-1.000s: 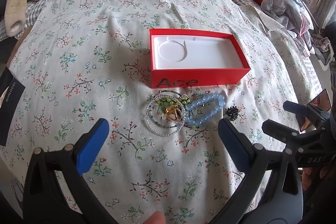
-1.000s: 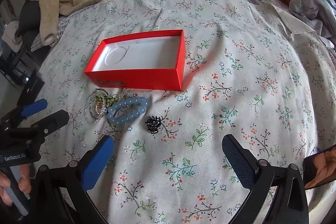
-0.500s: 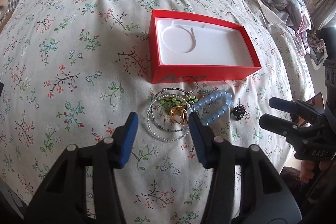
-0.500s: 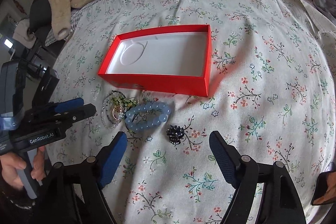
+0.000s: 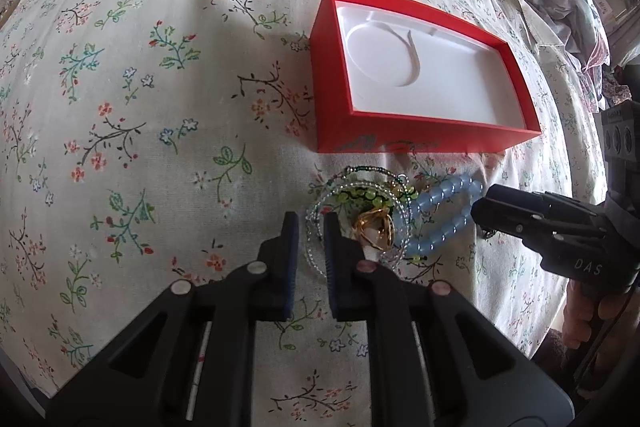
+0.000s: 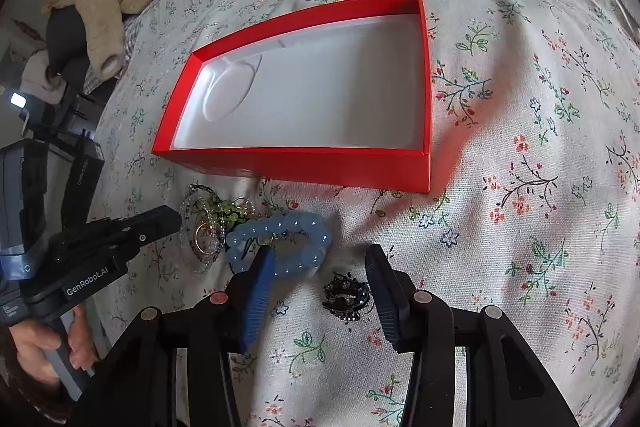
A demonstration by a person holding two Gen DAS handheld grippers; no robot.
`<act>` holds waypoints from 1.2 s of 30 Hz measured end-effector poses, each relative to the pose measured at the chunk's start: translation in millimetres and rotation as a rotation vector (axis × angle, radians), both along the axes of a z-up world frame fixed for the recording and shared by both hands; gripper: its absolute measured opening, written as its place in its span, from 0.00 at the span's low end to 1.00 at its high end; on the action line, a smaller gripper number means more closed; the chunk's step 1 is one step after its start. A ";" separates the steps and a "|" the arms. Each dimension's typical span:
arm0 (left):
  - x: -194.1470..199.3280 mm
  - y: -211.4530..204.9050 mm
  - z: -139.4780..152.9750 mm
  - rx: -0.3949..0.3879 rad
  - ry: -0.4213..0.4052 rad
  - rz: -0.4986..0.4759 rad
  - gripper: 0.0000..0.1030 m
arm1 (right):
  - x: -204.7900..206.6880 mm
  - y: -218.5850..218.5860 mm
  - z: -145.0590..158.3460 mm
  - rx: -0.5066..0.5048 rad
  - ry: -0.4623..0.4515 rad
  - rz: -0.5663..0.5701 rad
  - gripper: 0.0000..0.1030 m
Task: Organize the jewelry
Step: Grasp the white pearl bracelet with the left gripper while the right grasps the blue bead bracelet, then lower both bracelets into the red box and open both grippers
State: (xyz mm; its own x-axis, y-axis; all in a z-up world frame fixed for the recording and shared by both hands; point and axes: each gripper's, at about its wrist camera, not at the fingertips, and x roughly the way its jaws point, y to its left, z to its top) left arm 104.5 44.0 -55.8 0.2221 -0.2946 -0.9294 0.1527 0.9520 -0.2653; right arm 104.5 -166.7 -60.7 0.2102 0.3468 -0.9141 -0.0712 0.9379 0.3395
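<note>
**Red box empty, jewelry heaped beside it**

Left gripper (image 5: 308, 227) pitched steeply down over clear bead strand (image 5: 316, 223) on floral bedspread (image 5: 160, 107); jaws closing, strand between, not pinched. Right gripper (image 6: 320, 267) tilted likewise, jaws closing around black hair claw (image 6: 346, 295), untouched. Blue bracelet (image 6: 280, 239) near red box (image 6: 304, 163).

Jewelry pile (image 5: 372, 219) beside red box (image 5: 400, 143)

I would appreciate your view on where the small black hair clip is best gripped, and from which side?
Grip the black hair clip across its body, coming from above. It lies flat on the floral bedspread, apart from the blue bead bracelet, so nothing crowds it. The right gripper already straddles it, jaws closing, pads not yet touching.
</note>
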 end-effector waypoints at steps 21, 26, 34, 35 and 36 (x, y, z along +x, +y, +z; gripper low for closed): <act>-10.6 -5.7 1.8 0.022 -0.009 0.000 0.04 | -2.2 -2.7 12.0 0.000 -0.050 -0.005 0.12; -20.1 1.6 18.4 -0.026 -0.036 -0.009 0.04 | -8.2 -2.5 26.8 0.014 -0.085 0.006 0.11; -37.1 16.7 33.0 -0.083 -0.058 -0.003 0.04 | -18.3 -12.7 46.7 0.032 -0.133 -0.004 0.11; -36.0 12.6 36.1 -0.090 -0.062 -0.001 0.04 | -19.1 -14.7 48.7 0.036 -0.137 -0.010 0.11; -36.9 13.1 38.9 -0.097 -0.068 0.002 0.04 | -19.9 -16.8 50.8 0.041 -0.141 -0.015 0.11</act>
State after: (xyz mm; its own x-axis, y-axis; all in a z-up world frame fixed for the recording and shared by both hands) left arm 67.6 57.1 -16.9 0.2847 -0.3821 -0.8792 0.1720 0.9226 -0.3453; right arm 84.6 -183.4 -9.9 0.3412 0.3793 -0.8601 -0.1076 0.9247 0.3651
